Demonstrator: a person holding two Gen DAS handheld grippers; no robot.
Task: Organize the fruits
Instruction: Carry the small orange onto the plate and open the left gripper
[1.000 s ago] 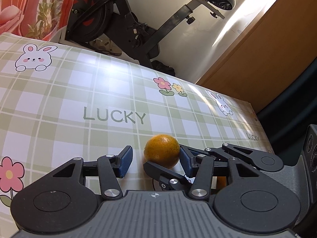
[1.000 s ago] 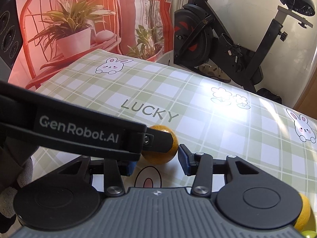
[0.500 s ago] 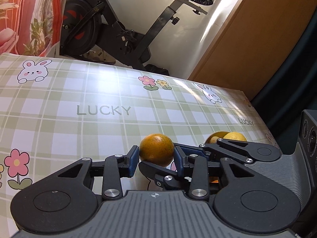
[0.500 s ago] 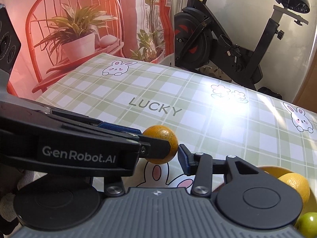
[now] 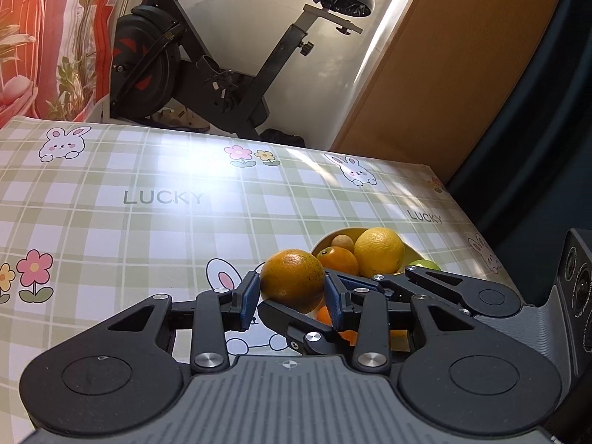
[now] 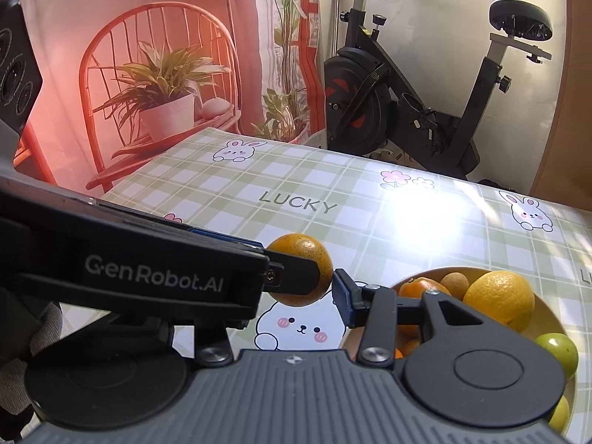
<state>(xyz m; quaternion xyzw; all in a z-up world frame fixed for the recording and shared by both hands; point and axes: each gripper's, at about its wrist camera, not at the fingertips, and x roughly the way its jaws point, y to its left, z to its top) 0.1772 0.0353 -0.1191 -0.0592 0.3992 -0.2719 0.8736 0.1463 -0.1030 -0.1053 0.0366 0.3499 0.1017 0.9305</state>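
**Left wrist view, from left to right.** The table (image 5: 111,222) carries a glossy green-and-white checked cloth printed with rabbits, flowers and the word LUCKY. Beyond its far edge stands a black exercise bike (image 5: 222,74). At centre, the left claw (image 5: 291,295) grips a round orange fruit with a green-tinged, mottled skin (image 5: 292,281). Both blue pads (image 5: 248,296) press on its sides, the jaws having just been closing with the fruit between them. The fruit sits above a rabbit print towards the table's near edge, just left of a shallow yellow bowl (image 5: 340,231). The bowl lies near the right edge and holds a small tan ball-shaped fruit (image 5: 340,241), a small deep-orange citrus (image 5: 338,259), a large yellow citrus (image 5: 379,251) and a green fruit (image 5: 425,264).

**Right wrist view, from left to right.** The black body of the left claw crosses the frame from the left and hides one finger of the right claw (image 6: 296,303). The visible blue pad of the right claw (image 6: 342,299) stands at the lower right edge of the orange fruit. Whether the right claw presses on the fruit cannot be told. A black finger of the right claw passes beneath the fruit in the left wrist view.
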